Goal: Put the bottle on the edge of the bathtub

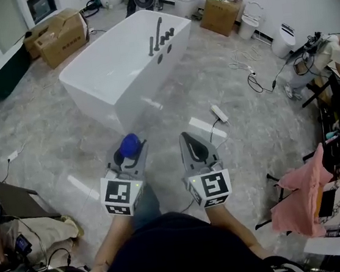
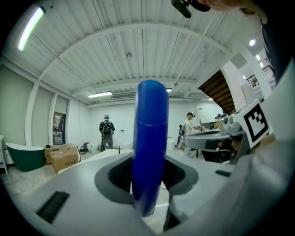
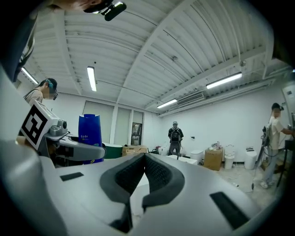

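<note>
Jaws of the left gripper (image 1: 129, 156) are clamped on the blue bottle (image 2: 150, 138), the dark pads pressing its sides, with most of its body standing up clear of them. From the head view the bottle shows as a round blue top, so its long axis looks close to vertical, already the way it would need to stand. Just beside it, the right gripper (image 3: 144, 171) has its pads pressed together with nothing between them, held level with the left one over the marbled floor (image 1: 49, 153)

Ahead of both lies the white bathtub (image 1: 91, 94), set at a slant: its near corner points back toward the person and sits almost straight in front of the bottle, apart from it by a stretch of bare floor. The left gripper is the nearer one to that corner, and it has the load. As I judge it, the move ahead is a carry forward and a set-down on the near rim, keeping the bottle upright; the rim looks narrow, so a tilt could tip it. Dark taps (image 1: 159, 38) stand on the far right rim, and cardboard boxes (image 1: 59, 35) sit beyond
</note>
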`<state>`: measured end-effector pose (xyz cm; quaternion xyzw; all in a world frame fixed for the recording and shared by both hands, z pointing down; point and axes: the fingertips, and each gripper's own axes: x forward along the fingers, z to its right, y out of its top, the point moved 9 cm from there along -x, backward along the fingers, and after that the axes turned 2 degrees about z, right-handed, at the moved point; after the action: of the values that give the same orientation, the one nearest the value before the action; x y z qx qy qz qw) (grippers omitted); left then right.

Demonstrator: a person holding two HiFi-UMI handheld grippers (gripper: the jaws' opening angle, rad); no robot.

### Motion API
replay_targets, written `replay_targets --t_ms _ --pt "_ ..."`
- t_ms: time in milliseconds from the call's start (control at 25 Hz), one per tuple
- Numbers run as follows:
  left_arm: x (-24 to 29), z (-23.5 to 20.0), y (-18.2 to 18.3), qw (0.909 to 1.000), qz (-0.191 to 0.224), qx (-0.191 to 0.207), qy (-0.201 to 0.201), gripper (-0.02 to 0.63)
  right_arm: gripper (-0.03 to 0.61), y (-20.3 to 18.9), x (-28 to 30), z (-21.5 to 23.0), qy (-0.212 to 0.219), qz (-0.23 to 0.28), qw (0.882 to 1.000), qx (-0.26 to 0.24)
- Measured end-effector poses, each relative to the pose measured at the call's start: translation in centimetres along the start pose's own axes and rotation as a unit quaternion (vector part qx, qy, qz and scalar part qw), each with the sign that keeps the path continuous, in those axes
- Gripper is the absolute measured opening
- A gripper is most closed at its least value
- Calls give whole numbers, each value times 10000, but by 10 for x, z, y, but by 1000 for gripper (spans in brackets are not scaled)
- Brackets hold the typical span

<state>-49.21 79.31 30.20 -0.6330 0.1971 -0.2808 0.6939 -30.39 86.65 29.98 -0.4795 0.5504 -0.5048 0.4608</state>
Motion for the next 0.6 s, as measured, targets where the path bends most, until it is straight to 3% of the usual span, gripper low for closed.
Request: replay_targets --t_ms 280,600 --pt "75 -68 -10 9999 74 -72 -136 149 17 -10 88 24 -232 -87 9996 -118" --pt "178 -167 2 9985 307 -74 -438 149 17 1 225 46 -390 -4 9989 -243"
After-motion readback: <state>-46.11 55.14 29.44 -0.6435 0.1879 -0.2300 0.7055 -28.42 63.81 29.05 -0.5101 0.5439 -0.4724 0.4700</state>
